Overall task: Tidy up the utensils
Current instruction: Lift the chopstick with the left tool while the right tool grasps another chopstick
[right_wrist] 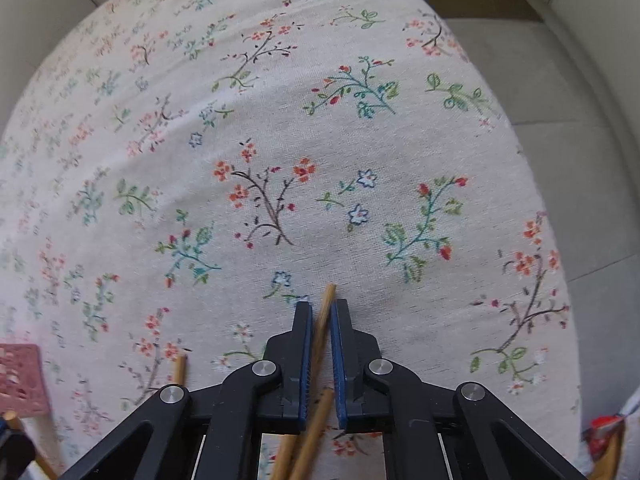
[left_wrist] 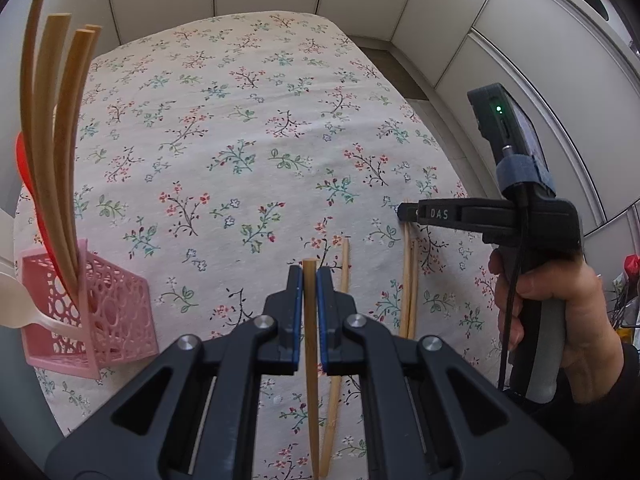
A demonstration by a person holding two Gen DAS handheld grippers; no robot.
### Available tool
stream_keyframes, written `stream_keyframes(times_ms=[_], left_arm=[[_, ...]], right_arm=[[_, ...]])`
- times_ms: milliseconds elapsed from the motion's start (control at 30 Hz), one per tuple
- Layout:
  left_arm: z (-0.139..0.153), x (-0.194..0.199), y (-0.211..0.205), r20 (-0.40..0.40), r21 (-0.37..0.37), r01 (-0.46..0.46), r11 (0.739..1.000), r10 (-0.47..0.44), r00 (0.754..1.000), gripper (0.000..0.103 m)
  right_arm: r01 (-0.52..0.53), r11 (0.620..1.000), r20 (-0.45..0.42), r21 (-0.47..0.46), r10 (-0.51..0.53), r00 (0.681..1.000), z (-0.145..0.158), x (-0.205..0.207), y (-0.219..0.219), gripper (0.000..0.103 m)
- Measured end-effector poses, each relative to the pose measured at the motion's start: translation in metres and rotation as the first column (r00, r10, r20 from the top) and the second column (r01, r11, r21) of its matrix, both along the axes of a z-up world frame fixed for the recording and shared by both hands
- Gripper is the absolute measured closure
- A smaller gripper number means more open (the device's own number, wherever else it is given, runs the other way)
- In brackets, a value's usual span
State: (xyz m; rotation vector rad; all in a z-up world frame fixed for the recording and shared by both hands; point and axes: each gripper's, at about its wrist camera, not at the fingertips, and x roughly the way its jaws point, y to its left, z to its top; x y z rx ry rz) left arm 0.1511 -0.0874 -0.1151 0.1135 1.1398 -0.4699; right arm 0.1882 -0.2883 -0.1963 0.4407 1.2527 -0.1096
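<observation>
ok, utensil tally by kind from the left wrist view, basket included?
Wooden chopsticks: 8 (4 in the basket, 4 outside it)
Red utensil: 1
White spoon: 1
Pink basket: 1
Total: 11

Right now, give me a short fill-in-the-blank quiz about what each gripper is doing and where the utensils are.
1. The left gripper is shut on a single ____.
2. The chopsticks already sorted stand in a ____ basket.
3. The right gripper is down at a ____ of chopsticks lying on the tablecloth.
4. The tablecloth is printed with a ____ pattern.

Missing words: chopstick; pink; pair; floral
</observation>
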Motion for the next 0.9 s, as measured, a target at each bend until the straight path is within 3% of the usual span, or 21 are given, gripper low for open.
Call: stream_keyframes(times_ms=[133, 400, 900], left_arm=[[0.005, -0.002, 0.006, 0.014, -0.006, -0.016, 1.0, 0.017, 1.0, 0.095], [0.026, -0.012, 0.019, 0.074, -0.028, -0.036, 0.999, 0.038, 0.997, 0.095], [0.08, -0.043, 0.043, 0.249, -0.104, -0.049, 0.993, 0.074, 0.966, 0.095]], right_arm=[[-0.004, 0.999, 0.035, 0.048, 0.002, 0.999, 0.015, -0.011, -0.001, 0.097], [-0.049, 0.997, 0.155, 0.057, 0.039, 0.987, 0.056, -0.031, 0.021, 0.098], [-0.153, 0.987, 0.382, 0.045, 0.124, 0.916, 0.139, -0.079, 0.051, 0.098]])
